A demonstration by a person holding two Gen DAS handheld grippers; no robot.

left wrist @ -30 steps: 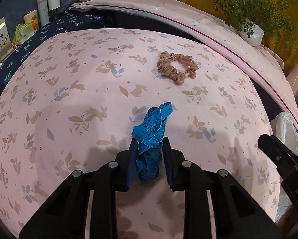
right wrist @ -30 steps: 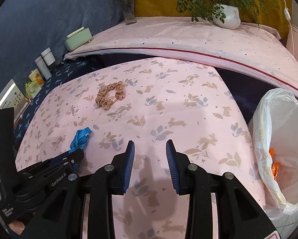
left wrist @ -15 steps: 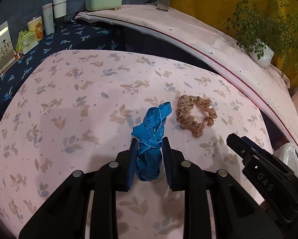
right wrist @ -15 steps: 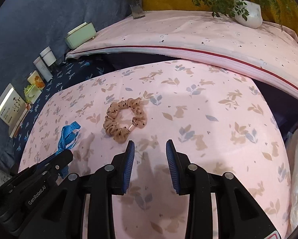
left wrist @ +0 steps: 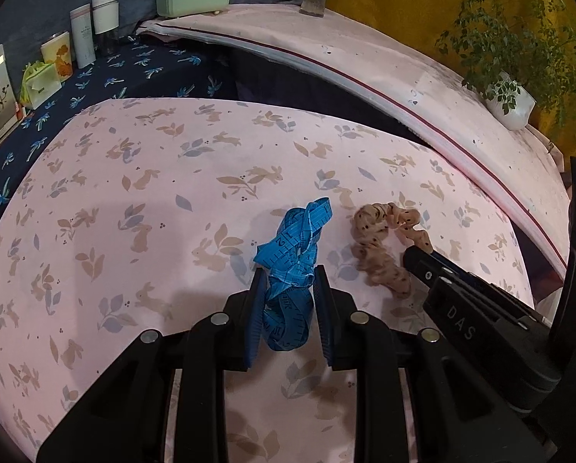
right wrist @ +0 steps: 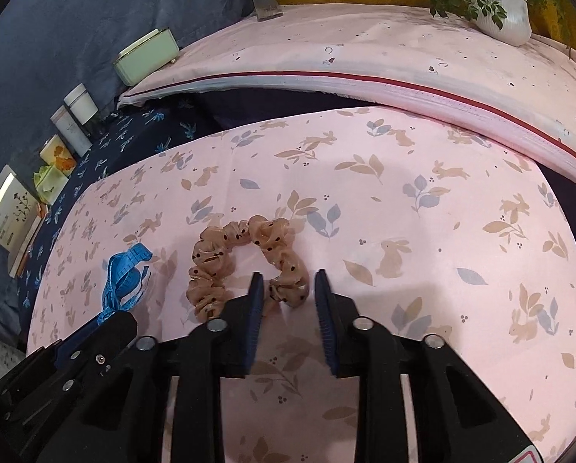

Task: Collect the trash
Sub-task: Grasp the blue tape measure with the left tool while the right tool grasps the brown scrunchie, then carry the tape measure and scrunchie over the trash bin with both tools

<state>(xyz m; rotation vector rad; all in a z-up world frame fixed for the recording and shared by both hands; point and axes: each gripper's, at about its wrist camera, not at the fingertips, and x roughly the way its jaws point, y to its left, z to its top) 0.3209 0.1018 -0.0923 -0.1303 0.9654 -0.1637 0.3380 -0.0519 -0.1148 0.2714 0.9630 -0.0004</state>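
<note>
Blue measuring tape (left wrist: 288,289), bunched in a loose wad, was held clamped between the narrowly set jaws of the left gripper (left wrist: 290,301), above the pink rabbit-print cloth (left wrist: 153,193). One side of the tan dotted scrunchie (right wrist: 245,262), lying on that cloth, was straddled by the right gripper (right wrist: 286,293); its jaws were closing, though the pads were not yet seen pressing the fabric.

Only a thin fold might be caught, so the scrunchie could be dragged or dropped once lifted. A trailing loop of tape could also be snagged, since the two grippers were close together.

Compared with a second before, the right gripper had been brought from bare cloth over to the scrunchie, the bin bag had passed out of its view, and the tape had been carried nearer the scrunchie.
</note>
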